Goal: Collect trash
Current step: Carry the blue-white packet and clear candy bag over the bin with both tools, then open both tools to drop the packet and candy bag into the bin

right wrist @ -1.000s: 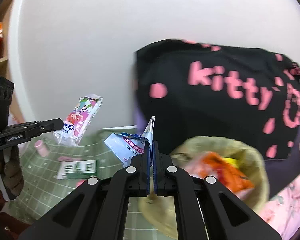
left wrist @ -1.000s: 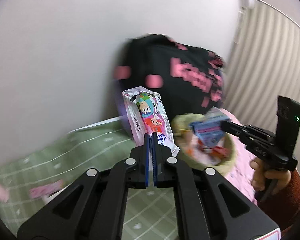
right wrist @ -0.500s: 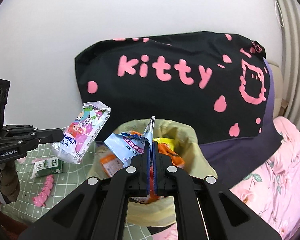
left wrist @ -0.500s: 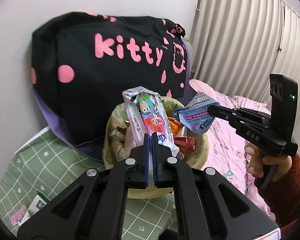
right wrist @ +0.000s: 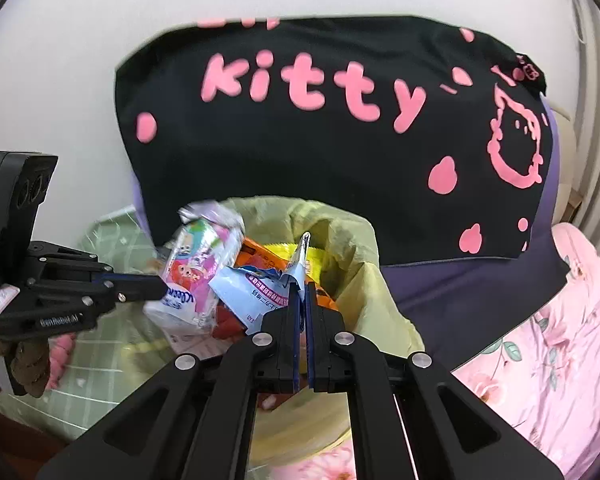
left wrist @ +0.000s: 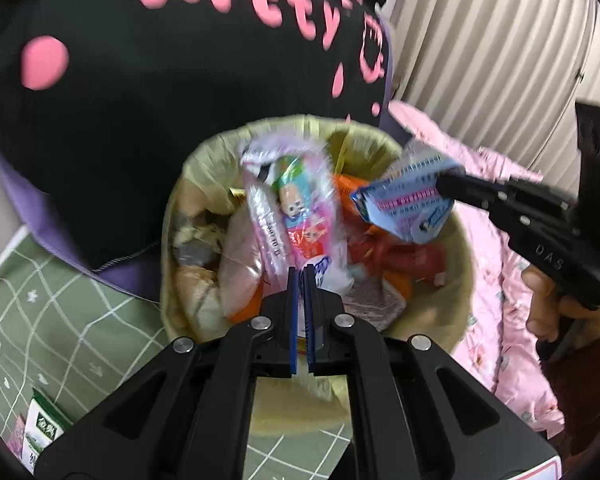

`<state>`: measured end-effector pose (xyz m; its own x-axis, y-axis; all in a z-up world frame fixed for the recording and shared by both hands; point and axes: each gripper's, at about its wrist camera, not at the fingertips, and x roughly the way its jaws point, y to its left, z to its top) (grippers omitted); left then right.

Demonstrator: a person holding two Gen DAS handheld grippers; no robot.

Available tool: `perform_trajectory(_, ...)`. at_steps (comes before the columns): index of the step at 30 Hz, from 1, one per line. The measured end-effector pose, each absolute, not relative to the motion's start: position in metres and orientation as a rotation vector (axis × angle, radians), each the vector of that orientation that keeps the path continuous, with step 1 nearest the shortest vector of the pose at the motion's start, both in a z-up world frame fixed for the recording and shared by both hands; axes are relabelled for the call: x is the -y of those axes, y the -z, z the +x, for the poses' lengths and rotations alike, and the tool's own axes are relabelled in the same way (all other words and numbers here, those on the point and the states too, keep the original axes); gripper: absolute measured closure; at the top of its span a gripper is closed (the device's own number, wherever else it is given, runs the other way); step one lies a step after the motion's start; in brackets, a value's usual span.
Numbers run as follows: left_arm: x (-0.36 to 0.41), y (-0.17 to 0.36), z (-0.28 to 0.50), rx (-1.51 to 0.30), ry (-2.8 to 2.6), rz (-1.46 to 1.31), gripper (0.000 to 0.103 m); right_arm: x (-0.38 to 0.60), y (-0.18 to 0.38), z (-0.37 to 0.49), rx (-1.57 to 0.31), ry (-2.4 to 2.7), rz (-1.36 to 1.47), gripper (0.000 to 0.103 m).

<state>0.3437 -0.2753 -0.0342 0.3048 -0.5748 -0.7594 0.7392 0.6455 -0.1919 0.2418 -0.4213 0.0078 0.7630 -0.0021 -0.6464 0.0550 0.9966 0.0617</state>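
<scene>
The left tongs [left wrist: 300, 276] reach up from the bottom middle of their own frame, blue pads pressed nearly together. The right tongs [right wrist: 302, 286] do the same in theirs. In the left wrist view the right hand [left wrist: 556, 304] grips its handle at the right edge; in the right wrist view the left hand [right wrist: 24, 360] sits at the lower left.

A plain white wall [right wrist: 100, 60] stands behind a black cushion [right wrist: 340, 152] lettered "kitty" in pink, with pleated cream curtains [left wrist: 500, 48] at one side, pink floral bedding [right wrist: 560, 340] below, and a green grid-patterned mat [left wrist: 40, 300].
</scene>
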Motion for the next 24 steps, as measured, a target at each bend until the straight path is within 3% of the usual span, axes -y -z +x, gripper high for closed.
perform_trajectory(24,0.278,0.04,0.337,-0.969,0.902,0.177,0.1,0.441,0.015,0.268,-0.752,0.052,0.105,0.098)
